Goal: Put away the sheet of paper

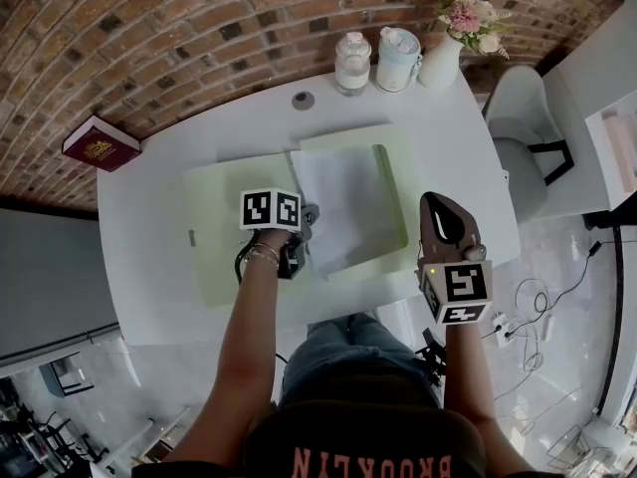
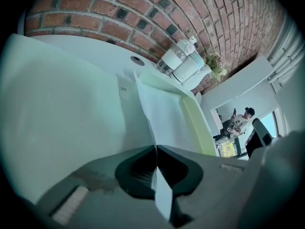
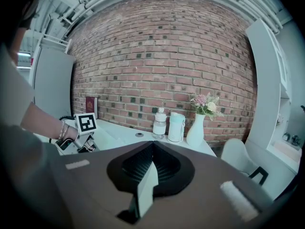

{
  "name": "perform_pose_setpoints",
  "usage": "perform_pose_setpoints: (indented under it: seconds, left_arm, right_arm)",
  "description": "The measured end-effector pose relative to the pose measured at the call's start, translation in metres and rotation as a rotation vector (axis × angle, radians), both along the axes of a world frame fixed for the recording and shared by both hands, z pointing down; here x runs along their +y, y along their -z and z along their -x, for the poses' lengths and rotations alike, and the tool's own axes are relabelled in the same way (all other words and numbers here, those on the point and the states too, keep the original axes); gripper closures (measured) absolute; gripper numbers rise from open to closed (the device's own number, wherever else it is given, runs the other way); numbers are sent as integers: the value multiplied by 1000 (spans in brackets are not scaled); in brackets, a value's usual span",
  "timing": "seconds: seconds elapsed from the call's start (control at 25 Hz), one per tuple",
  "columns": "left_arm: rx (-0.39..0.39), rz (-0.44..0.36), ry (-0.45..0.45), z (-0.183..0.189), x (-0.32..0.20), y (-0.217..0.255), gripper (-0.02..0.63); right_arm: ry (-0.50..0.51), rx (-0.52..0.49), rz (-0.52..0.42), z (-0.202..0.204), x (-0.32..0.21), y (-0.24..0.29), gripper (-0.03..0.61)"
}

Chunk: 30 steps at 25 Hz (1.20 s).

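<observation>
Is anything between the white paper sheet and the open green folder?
Nothing visible. The white sheet of paper, pinched at its edge by the left gripper, lies over the open pale green folder.

Thin matt white paper sheet (image 1: 348,207); smooth pale-green plastic-looking folder (image 1: 224,229); smooth matt white counter (image 1: 149,202); rough brick wall (image 1: 149,28); glossy white vase (image 1: 440,61).

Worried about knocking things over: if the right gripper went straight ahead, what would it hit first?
Probably the white table, short of the clear bottle and pale cup; depth is unclear.
</observation>
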<state>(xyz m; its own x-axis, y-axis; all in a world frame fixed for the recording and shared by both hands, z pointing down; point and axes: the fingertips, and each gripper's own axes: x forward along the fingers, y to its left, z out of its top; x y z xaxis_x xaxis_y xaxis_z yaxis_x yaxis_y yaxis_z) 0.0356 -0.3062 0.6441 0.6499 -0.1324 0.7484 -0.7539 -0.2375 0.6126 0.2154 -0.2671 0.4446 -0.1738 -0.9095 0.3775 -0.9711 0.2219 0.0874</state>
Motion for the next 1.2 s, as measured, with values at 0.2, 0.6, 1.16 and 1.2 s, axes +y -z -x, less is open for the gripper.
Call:
perform_pose_setpoints:
  seconds: [0.2,0.6,1.16,1.2]
  left_arm:
    - [2,8,-18,-17,0,-2,615]
    - [-14,-3,-38,-41,-1,-2,615]
    - [-104,-83,46,-43,-4,8,241]
    - [-109,-96,59,-42,-5,10,221]
  right_arm:
    - [-15,-1,3,-8,3,0,577]
    - [-47,-11,7,-23,12,-3,577]
    - [-48,-28,-3,-28,19,0,577]
    - [-47,-29,-4,-28,20,1,577]
